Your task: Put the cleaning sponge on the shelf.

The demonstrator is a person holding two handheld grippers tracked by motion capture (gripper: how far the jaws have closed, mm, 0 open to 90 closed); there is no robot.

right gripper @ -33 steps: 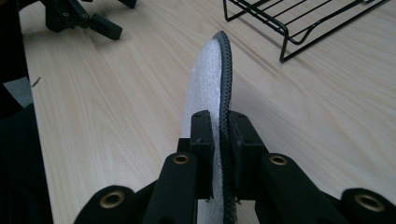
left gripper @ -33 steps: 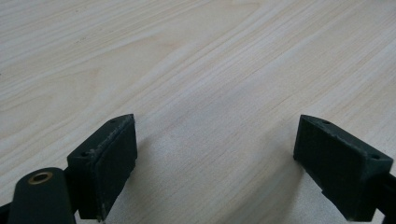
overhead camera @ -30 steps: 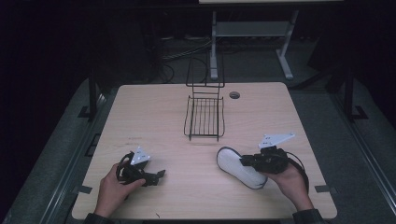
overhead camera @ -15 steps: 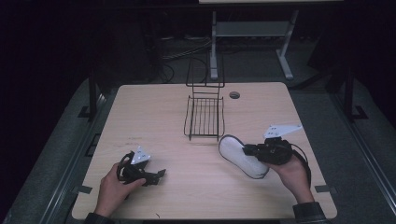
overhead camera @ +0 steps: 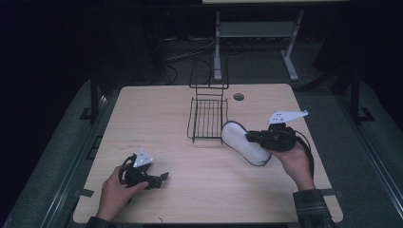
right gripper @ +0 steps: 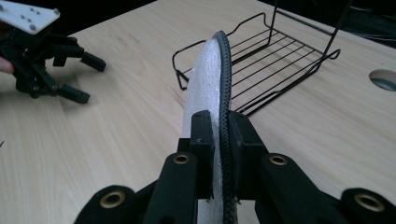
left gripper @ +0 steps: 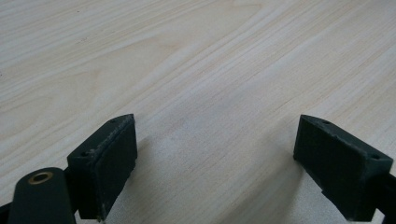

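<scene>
Slipper [overhead camera: 243, 144] clamped by its edge in the right gripper [overhead camera: 254, 137], lifted off the table [overhead camera: 166, 109] — sole on edge, long axis pointing from the jaws toward the wire rack [overhead camera: 207, 118], toe just beside its near corner. Left gripper [overhead camera: 159, 179] far off, resting low, jaws spread, holding nothing.

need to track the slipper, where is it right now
In the high view the white slipper sits right of centre, clamped in the right claw, its toe just beside the black wire rack.
</scene>
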